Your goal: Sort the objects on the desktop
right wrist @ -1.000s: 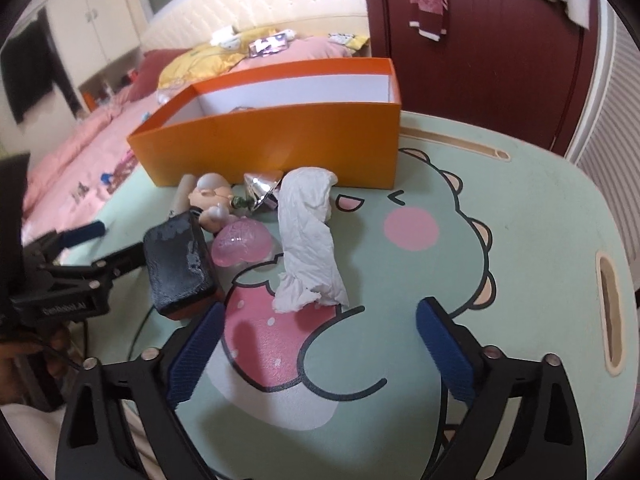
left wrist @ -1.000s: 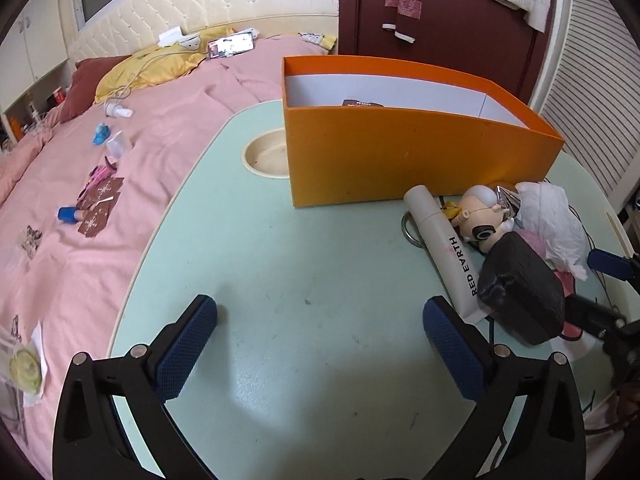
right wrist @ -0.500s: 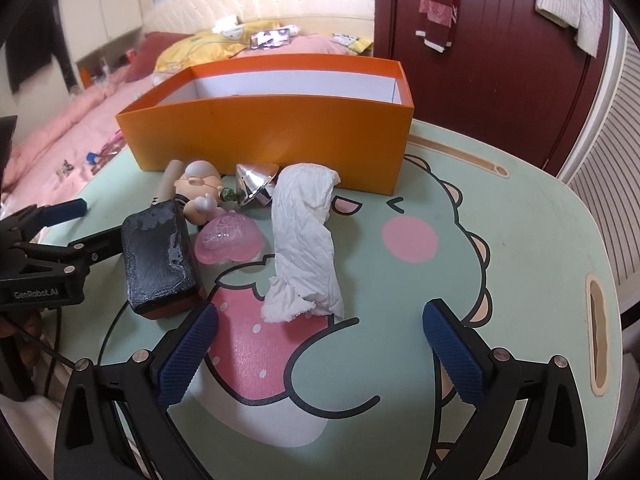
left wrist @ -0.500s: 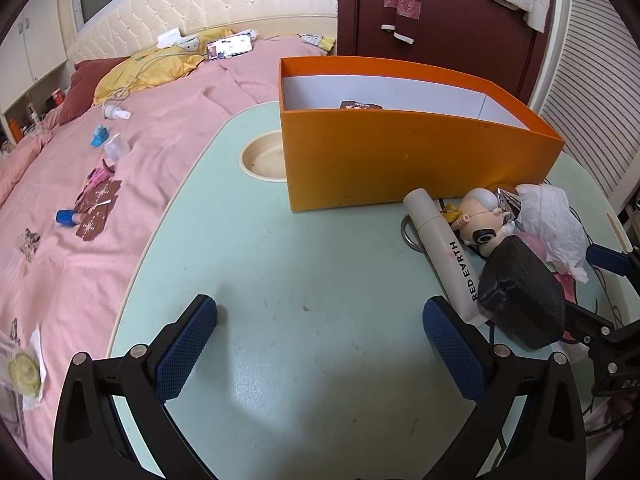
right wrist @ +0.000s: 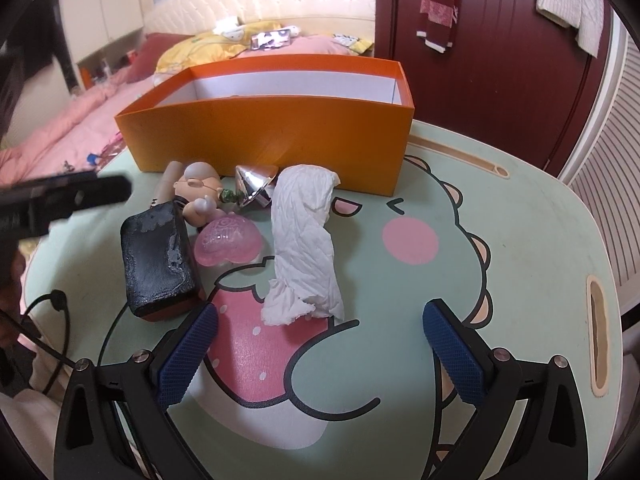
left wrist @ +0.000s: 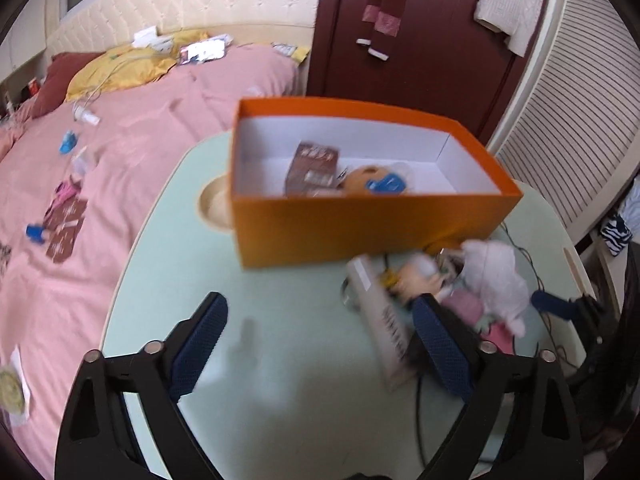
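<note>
Jaws on both your left gripper (left wrist: 320,344) and right gripper (right wrist: 320,352) are standing wide apart, holding nothing, probably readying a pick. You are hovering above the pale green bench (right wrist: 500,280), where a crumpled white tissue (right wrist: 306,240) and a black rectangular block (right wrist: 158,256) are waiting beside the orange cardboard box (left wrist: 360,220), already holding a brown packet (left wrist: 312,170) and a round tan toy (left wrist: 368,180).

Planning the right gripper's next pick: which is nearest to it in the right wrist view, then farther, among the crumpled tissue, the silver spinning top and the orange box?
From the right gripper:
1. Crumpled tissue, just ahead on the table, its lower end closest.
2. Silver spinning top, beyond the tissue's top, slightly left.
3. Orange box, farthest, behind the top.
</note>
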The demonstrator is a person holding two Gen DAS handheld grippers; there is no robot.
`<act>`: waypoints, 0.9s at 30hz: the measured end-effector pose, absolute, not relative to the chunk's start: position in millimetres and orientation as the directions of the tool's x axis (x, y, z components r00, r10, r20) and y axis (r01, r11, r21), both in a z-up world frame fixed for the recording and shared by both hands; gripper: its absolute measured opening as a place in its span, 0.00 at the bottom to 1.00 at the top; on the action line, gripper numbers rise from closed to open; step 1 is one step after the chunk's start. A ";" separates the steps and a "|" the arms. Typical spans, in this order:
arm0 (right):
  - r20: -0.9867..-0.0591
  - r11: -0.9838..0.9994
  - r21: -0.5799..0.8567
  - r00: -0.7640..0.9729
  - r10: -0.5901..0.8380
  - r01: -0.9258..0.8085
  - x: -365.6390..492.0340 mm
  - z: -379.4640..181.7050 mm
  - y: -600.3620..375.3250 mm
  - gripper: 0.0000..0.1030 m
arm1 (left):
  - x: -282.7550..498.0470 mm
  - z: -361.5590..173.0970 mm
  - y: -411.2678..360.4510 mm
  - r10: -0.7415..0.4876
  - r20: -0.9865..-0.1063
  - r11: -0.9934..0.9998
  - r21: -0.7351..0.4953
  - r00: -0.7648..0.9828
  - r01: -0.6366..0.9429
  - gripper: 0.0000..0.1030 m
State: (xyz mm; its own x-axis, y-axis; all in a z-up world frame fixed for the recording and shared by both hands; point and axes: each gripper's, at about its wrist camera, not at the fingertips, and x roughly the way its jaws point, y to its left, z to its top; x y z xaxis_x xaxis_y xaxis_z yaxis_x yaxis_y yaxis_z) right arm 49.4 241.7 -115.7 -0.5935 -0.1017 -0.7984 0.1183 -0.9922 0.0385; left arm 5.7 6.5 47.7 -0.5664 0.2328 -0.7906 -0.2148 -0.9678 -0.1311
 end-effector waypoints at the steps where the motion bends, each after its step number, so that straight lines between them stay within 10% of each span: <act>1: -0.798 -0.992 0.039 -0.594 -0.103 0.119 48.6 -115.5 241.8 1.00 | 1.3 45.0 11.2 0.228 -0.800 -0.967 -0.123 -0.556 -0.221 0.73; 17: -0.798 -0.992 0.042 -0.593 -0.105 0.120 40.1 -114.9 238.7 1.00 | 16.2 25.9 -5.3 0.175 -0.821 -0.971 -0.053 -0.543 -0.234 0.23; 23: -0.770 -0.981 0.155 -0.608 -0.196 0.120 42.8 -107.6 251.5 0.98 | 16.9 22.7 -22.9 0.188 -0.797 -0.973 -0.074 -0.574 -0.217 0.22; 27: -0.725 -0.958 0.255 -0.630 -0.279 0.131 48.4 -97.6 264.0 0.78 | 20.1 20.2 -19.4 0.168 -0.781 -0.974 -0.038 -0.602 -0.222 0.22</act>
State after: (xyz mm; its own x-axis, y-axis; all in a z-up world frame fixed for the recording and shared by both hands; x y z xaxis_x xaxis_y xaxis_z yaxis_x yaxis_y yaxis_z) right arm 48.4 264.0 -97.6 -0.6300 -0.2795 -0.7246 0.1311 -0.9579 0.2555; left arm 20.1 -19.4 20.2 -0.6019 0.1675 -0.7808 -0.2224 -0.9742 -0.0375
